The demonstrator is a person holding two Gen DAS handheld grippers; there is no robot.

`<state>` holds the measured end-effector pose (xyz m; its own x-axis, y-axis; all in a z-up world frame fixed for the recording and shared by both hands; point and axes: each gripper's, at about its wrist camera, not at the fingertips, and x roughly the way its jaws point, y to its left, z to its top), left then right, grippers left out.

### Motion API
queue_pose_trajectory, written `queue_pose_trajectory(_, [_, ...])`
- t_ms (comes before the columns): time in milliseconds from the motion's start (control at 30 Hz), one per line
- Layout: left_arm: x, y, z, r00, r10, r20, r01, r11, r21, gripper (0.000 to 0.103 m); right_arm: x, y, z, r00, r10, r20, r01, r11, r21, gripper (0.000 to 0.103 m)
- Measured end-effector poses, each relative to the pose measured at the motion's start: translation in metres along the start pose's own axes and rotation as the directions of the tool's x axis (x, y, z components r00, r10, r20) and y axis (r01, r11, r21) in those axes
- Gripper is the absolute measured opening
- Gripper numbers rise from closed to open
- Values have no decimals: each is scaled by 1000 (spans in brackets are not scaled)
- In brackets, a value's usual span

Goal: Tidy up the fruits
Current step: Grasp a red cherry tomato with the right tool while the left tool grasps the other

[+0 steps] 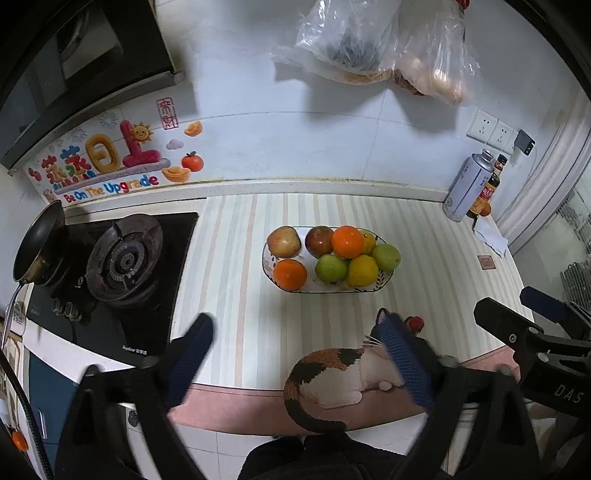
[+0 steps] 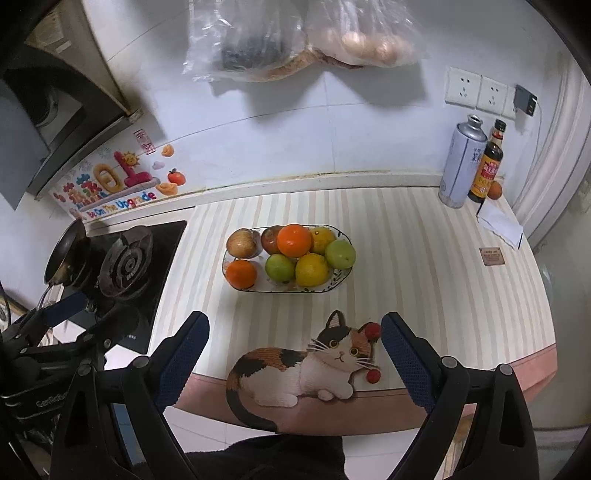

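Note:
A white oval plate (image 1: 269, 266) (image 2: 342, 277) sits mid-counter on a striped mat (image 1: 229, 258), piled with fruit: oranges (image 1: 347, 242) (image 2: 294, 240), green fruits (image 1: 331, 268) (image 2: 280, 267), a yellow one (image 1: 362, 271) (image 2: 312, 270) and reddish apples (image 1: 283, 241) (image 2: 241, 242). My left gripper (image 1: 295, 328) is open and empty, held back near the counter's front edge. My right gripper (image 2: 295, 326) is open and empty too, over the front edge; it also shows at the right of the left wrist view (image 1: 524, 325).
A gas hob (image 1: 123, 258) with a pan (image 1: 37, 243) lies left. A spray can (image 2: 461, 162), a sauce bottle (image 2: 487, 162) and a small orange (image 2: 495, 190) stand at the back right. Plastic bags (image 2: 295, 33) hang on the wall. A cat picture (image 2: 303, 365) marks the mat's front.

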<state>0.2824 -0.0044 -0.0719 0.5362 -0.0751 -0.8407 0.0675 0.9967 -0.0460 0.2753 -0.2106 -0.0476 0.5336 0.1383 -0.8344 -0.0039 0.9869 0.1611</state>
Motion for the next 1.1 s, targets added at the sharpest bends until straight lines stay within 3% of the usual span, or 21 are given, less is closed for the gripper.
queue_pose_trajectory(233, [30,-8,12,999,45,-16,-45,999,12,103,34,-49,0,999,2,-36,2,994,108,96])
queue_pose_trajectory(367, [69,-25,12,992,120,-41,-117,991,66,103,79,-91,-14,993,-33,-113,51,985,164,96])
queue_pose_trajectory(467, [115,-49,1,980,164,-112,-147,978,145,103,125,-122,-38,978,-24,-209,71,973,219,96])
queue_pose_trajectory(533, [143,-64,-8,969,179,-168,-145,969,198,103,156,-141,-57,963,-3,-271,76,963,259,81])
queue_pose_trajectory(600, [168,-77,-19,956,194,-220,-139,960,243,103,186,-155,-78,944,20,-330,83,953,293,76])
queue_pose_trajectory(767, [212,-106,-36,928,207,-310,-103,942,319,103,228,-162,-111,924,76,-375,56,943,329,54])
queue_pose_trajectory(833, [223,-116,-38,923,222,-315,-104,931,351,103,238,-160,-119,921,79,-382,53,945,322,38])
queue_pose_trajectory(867, [227,-120,-38,922,225,-314,-102,926,365,103,242,-159,-122,921,79,-382,51,947,318,36])
queue_pose_trajectory(933, [231,-129,-35,923,230,-308,-100,916,387,103,240,-155,-123,935,45,-352,61,957,285,22])
queue_pose_trajectory(1100, [242,-153,-26,922,180,-343,-31,916,400,103,226,-169,-125,950,27,-311,79,943,324,22])
